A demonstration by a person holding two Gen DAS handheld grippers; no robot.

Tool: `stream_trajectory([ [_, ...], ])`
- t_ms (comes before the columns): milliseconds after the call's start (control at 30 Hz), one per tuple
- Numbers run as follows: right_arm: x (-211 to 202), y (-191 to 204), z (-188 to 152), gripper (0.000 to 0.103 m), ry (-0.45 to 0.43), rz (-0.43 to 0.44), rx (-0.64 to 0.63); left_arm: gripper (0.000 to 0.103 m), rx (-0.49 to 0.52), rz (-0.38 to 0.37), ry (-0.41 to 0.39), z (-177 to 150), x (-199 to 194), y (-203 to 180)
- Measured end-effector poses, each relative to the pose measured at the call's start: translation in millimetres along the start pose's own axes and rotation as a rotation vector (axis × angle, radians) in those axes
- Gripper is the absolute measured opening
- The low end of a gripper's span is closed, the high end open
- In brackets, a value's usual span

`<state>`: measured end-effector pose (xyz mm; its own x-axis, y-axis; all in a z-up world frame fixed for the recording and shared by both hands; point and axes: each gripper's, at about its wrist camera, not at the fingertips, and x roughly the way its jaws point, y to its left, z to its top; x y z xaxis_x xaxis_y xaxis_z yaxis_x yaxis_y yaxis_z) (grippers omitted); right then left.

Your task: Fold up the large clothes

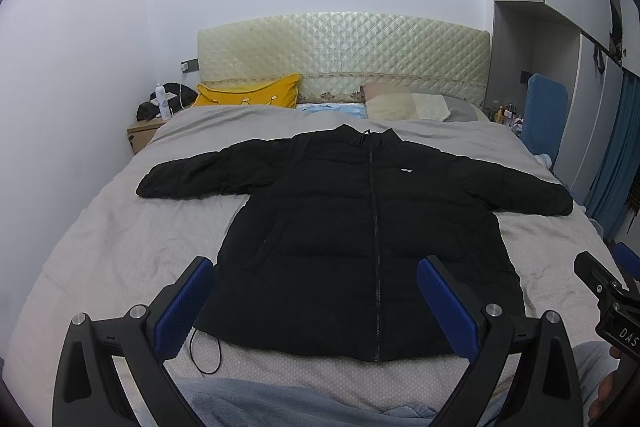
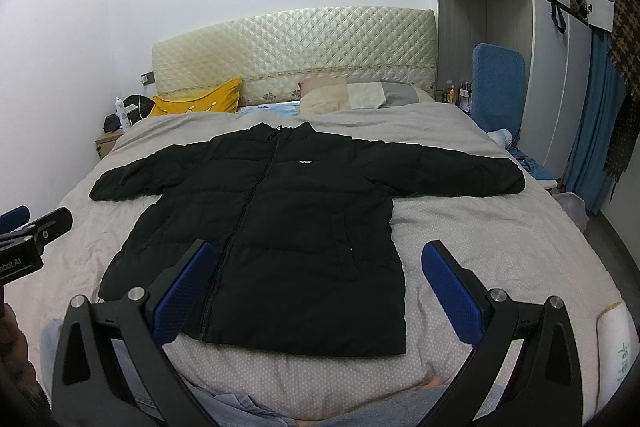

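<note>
The left gripper (image 1: pixel 316 307) and right gripper (image 2: pixel 318 291) hover with fingers spread wide, holding nothing, above the hem of the black padded zip-up jacket (image 1: pixel 352 227). It lies flat, sleeves outstretched, below the quilted cream headboard (image 1: pixel 344 55); I judge all folding remains.

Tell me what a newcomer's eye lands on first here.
A black jacket lies spread flat, zipped, sleeves out, in the middle of the grey bed. Behind it, a yellow pillow leans against the quilted headboard. Both grippers, left and right, are open above the hem.

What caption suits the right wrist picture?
Open right gripper hovering over a black puffer jacket spread flat, zipped, on a grey bed.
</note>
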<state>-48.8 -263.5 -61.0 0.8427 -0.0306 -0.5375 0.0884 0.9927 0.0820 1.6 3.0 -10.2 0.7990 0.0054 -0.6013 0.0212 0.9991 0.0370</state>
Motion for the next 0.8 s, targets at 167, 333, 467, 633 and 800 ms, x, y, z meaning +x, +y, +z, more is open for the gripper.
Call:
stream_trajectory([
  [167, 0.2, 0.1, 0.4, 0.103, 0.0, -0.002, -0.001, 0.102, 0.0, -0.002, 0.001, -0.8, 0.1, -0.2],
  [333, 0.3, -0.2, 0.3, 0.103, 0.002, -0.001, 0.0, 0.102, 0.001, -0.006, 0.005, 0.1, 0.7, 0.5],
  [467, 0.4, -0.1, 0.3, 0.103, 0.001, 0.0, -0.001, 0.102, 0.0, -0.011, 0.008, 1.1, 2.5, 1.7],
  [633, 0.5, -0.7, 0.6, 0.103, 0.003, -0.002, 0.001, 0.102, 0.0, -0.014, 0.011, 2.6, 4.1, 1.5],
  [800, 0.6, -0.7, 0.1, 0.103, 0.003, 0.001, 0.0, 0.102, -0.002, -0.029, 0.021, 3.9, 9.0, 0.5],
])
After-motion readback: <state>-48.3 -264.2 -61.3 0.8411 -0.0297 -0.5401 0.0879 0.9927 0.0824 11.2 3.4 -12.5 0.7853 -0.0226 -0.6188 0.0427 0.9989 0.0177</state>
